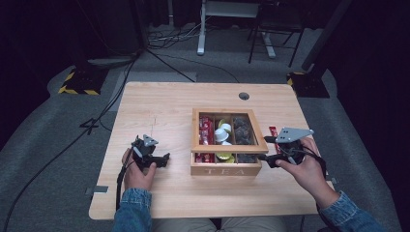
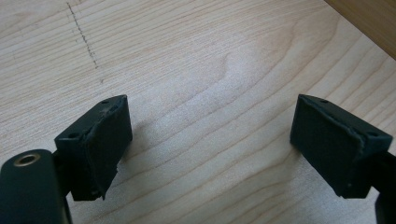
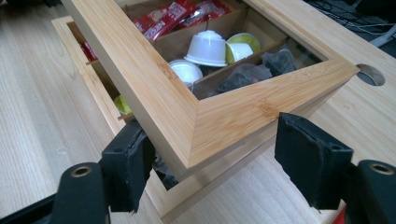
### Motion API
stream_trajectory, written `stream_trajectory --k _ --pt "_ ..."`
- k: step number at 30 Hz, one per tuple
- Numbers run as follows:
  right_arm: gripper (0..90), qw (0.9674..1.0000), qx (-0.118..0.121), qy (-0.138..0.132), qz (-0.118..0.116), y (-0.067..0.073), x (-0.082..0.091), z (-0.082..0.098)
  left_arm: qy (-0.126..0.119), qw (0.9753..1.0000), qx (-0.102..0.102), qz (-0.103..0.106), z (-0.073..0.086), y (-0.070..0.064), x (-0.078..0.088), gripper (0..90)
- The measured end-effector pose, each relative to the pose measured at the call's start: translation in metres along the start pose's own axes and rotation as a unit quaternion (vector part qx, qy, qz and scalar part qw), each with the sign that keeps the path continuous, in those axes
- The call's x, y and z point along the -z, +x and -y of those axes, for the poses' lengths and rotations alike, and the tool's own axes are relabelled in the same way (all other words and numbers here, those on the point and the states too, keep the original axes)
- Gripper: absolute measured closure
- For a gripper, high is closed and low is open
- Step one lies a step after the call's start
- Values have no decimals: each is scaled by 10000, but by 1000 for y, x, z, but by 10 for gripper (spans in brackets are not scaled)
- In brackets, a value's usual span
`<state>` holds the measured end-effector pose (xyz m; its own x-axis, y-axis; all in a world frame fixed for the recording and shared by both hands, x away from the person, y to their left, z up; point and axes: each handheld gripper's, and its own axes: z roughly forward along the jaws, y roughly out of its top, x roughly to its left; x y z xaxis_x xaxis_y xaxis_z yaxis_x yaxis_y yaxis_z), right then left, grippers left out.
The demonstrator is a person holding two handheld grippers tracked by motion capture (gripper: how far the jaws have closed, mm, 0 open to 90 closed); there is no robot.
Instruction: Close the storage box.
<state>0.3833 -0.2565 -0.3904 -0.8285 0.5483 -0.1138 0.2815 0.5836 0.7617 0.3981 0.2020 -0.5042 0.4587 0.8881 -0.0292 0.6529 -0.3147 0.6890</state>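
A wooden tea box point(image 1: 226, 170) stands right of the table's middle, marked TEA on its front wall. Its glass-windowed lid point(image 3: 140, 79) is tilted up off the base point(image 3: 180, 205) at the near corner. Inside lie red sachets point(image 3: 163, 18), white and yellow capsules point(image 3: 205, 46) and dark tea bags point(image 3: 275, 63). My right gripper point(image 3: 215, 144) is open around that lid corner; one pad is close to the lid's edge, the other stands clear of it. It sits at the box's front right corner point(image 1: 265, 157). My left gripper point(image 2: 210, 126) is open over bare wood, left of the box point(image 1: 164, 159).
A red sachet point(image 1: 273, 131) lies on the table just right of the box, near my right hand. A round cable hole point(image 1: 244, 95) is at the table's back edge. Cables and desk legs are on the floor beyond.
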Motion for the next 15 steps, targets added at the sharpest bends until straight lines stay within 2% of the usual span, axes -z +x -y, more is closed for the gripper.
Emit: stream_trajectory --k 4,9,15 --pt "284 9999 79 67 28 3 -4 6 1 10000 -1 -1 0 0 0 132" --pt "296 9996 -148 200 -132 5 -10 16 1 10000 -2 -1 0 0 0 132" --pt "308 9990 -160 369 -181 9 -17 25 2 10000 -2 0 0 0 0 132"
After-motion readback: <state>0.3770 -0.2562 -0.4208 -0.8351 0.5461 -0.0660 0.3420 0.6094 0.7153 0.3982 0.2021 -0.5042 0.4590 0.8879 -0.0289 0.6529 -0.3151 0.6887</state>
